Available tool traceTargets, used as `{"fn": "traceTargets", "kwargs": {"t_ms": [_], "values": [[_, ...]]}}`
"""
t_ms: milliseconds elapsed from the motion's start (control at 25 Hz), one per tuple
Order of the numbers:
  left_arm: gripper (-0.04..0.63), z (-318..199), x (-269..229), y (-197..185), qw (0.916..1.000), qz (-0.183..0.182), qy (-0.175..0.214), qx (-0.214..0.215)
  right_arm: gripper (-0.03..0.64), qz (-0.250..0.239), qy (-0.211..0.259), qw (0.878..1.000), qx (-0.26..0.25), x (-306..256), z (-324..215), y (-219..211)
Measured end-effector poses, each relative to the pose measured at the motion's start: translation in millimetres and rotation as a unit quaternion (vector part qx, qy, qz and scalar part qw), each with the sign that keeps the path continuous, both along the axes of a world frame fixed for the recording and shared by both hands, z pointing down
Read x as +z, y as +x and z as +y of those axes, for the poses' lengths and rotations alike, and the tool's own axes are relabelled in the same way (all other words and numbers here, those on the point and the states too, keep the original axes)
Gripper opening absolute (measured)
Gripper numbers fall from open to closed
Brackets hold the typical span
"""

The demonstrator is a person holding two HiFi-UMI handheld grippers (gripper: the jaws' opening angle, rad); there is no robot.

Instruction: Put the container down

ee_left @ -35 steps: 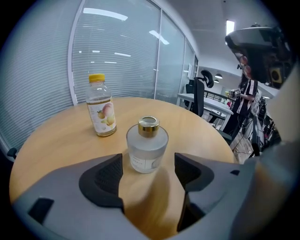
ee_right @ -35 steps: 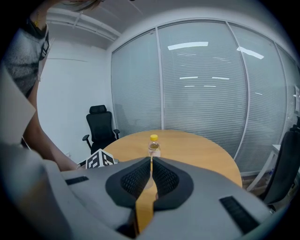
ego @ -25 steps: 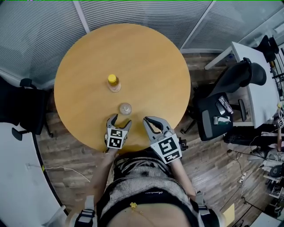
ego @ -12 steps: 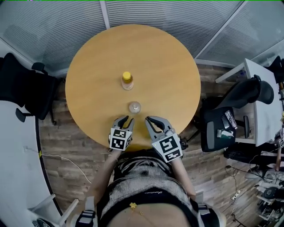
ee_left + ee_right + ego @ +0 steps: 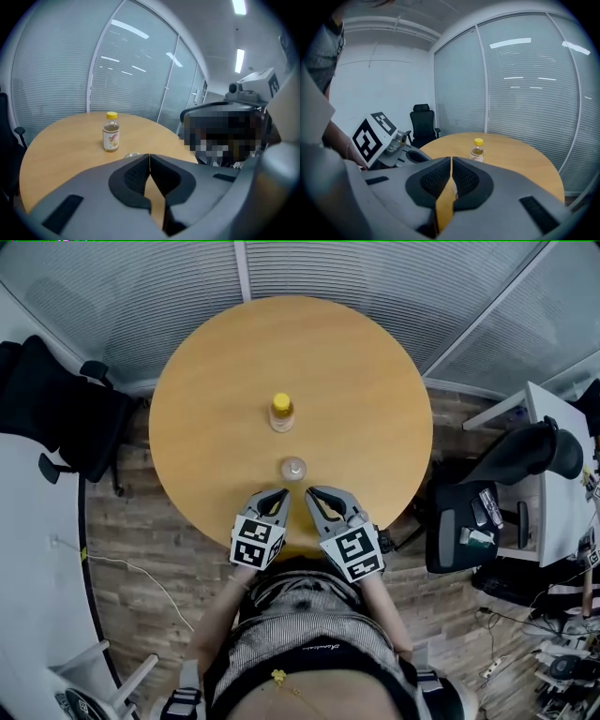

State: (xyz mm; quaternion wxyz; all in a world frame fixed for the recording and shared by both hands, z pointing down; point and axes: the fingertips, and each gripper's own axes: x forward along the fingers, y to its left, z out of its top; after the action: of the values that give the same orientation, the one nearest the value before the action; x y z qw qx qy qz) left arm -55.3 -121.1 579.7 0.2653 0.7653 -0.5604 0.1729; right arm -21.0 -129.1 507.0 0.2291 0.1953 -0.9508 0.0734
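Already the small clear container (image 5: 293, 468) stands on the round table (image 5: 356, 371), just ahead of both tools and apart from them. The jaws of our left gripper (image 5: 278, 495) have just been closing and meet on nothing. Our right gripper (image 5: 314, 495) is likewise closed and empty. We judge the container light, rigid, slick, perhaps breakable: best taken gently round its wall.

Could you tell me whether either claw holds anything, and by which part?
Nothing is held: the left claw has just closed with nothing between its jaws, and the right claw is shut, empty.
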Motion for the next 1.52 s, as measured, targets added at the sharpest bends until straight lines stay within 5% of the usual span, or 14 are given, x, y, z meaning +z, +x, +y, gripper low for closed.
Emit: {"fn": "traceTargets", "kwargs": {"t_ms": [800, 1520], "values": [[0.023, -20, -111, 1, 0.993, -0.019, 0.116, -0.008, 0.025, -0.108, 0.052, 0.993, -0.013, -50, -6, -11], [0.023, -18, -129, 1, 0.9884, -0.011, 0.151, -0.011, 0.025, -0.14, 0.053, 0.989, -0.002, -71, -9, -8]]}}
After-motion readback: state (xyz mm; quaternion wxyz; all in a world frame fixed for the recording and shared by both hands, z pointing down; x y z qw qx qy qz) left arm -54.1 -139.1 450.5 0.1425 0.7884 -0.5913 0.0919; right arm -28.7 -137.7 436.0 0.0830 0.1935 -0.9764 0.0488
